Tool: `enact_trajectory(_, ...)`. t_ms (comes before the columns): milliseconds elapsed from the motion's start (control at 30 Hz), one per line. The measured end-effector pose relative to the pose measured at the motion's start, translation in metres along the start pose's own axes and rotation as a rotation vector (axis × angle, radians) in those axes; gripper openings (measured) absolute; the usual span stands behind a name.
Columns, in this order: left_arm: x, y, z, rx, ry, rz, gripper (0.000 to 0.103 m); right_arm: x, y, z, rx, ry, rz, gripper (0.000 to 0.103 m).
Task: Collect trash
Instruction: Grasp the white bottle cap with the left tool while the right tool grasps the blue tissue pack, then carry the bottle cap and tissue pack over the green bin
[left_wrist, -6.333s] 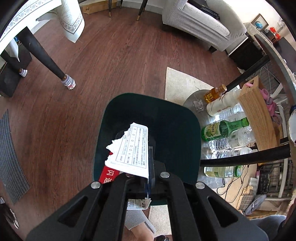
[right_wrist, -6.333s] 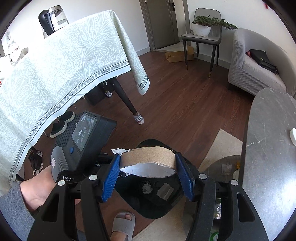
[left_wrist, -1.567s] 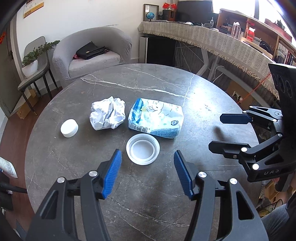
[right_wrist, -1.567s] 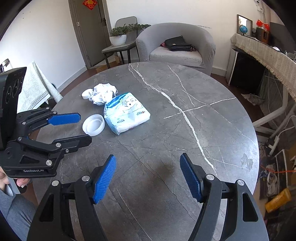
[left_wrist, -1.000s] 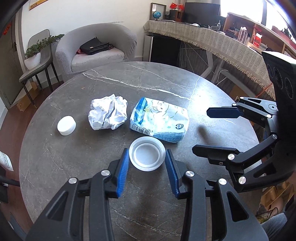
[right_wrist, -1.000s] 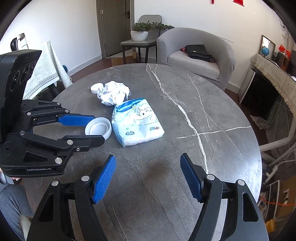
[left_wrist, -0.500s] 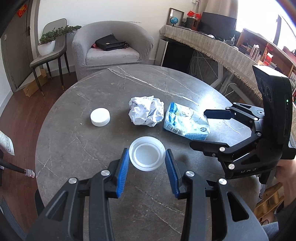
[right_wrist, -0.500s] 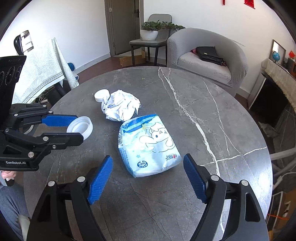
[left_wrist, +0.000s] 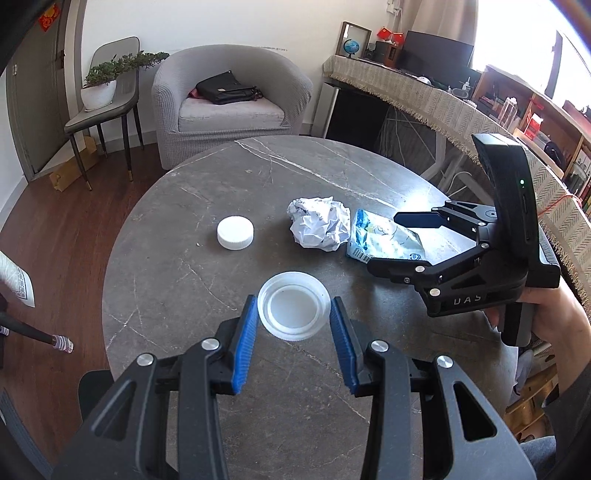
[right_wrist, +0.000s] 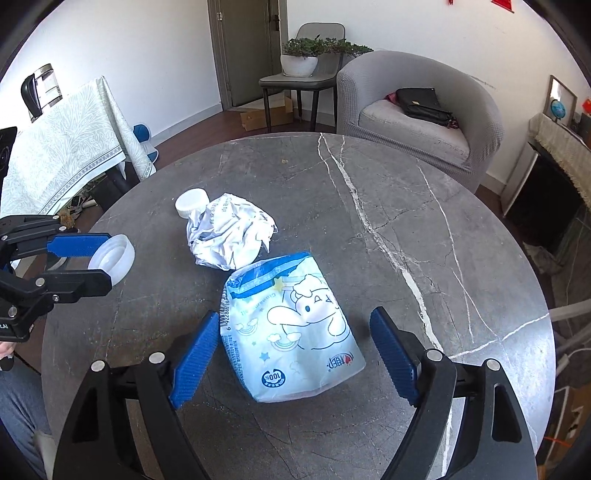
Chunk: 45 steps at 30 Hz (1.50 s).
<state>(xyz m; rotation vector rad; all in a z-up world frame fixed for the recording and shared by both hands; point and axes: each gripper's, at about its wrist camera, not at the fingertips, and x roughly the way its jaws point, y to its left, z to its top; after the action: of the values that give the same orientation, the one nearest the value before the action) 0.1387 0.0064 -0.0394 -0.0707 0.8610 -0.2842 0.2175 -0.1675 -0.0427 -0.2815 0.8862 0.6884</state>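
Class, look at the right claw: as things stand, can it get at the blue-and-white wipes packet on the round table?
Probably yes. The right claw is open, its fingers either side of the wipes packet, with nothing between them. The crumpled paper lies just beyond the packet.

Floor: dark wood boards (left_wrist: 55, 229).
Walls: plain white (right_wrist: 155, 55).
Seating: grey armchair (left_wrist: 225, 110) beside a chair (right_wrist: 314, 59) bearing a potted plant (left_wrist: 101, 83).
Light: bright window (left_wrist: 513, 40).
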Motion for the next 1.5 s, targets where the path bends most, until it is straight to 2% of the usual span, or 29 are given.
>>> enact_trajectory(233, -0.014, 0.017, -0.001, -0.031, -0.019, 0.000, 0.042, 0.003, 0.004, 0.002, 0.000, 0.017, -0.025, 0.085)
enact_trajectory(267, -0.016, 0.020, 0.000, -0.036, -0.023, -0.001, 0.042, 0.003, 0.004, 0.002, 0.006, 0.014, -0.031, 0.082)
enact_trajectory(300, -0.018, 0.022, -0.001, -0.039, -0.026, -0.003, 0.042, 0.001, 0.004, 0.002, 0.011, 0.009, -0.034, 0.074)
enact_trajectory(400, -0.024, 0.025, -0.002, -0.040, -0.034, 0.001, 0.042, -0.001, 0.002, 0.004, 0.025, 0.016, -0.045, 0.058)
enact_trajectory(600, -0.039, 0.043, -0.006, -0.062, -0.051, 0.005, 0.042, -0.009, 0.012, 0.003, 0.041, 0.031, -0.055, 0.052)
enact_trajectory(800, -0.055, 0.062, -0.010, -0.108, -0.073, 0.008, 0.042, -0.028, 0.030, 0.008, 0.072, 0.018, -0.065, 0.051)
enact_trajectory(967, -0.063, 0.074, -0.016, -0.136, -0.081, 0.017, 0.042, -0.040, 0.049, 0.013, 0.114, -0.003, -0.023, 0.051)
enact_trajectory(1500, -0.082, 0.111, -0.041, -0.197, -0.078, 0.071, 0.042, -0.035, 0.121, 0.016, 0.158, -0.057, 0.070, 0.051)
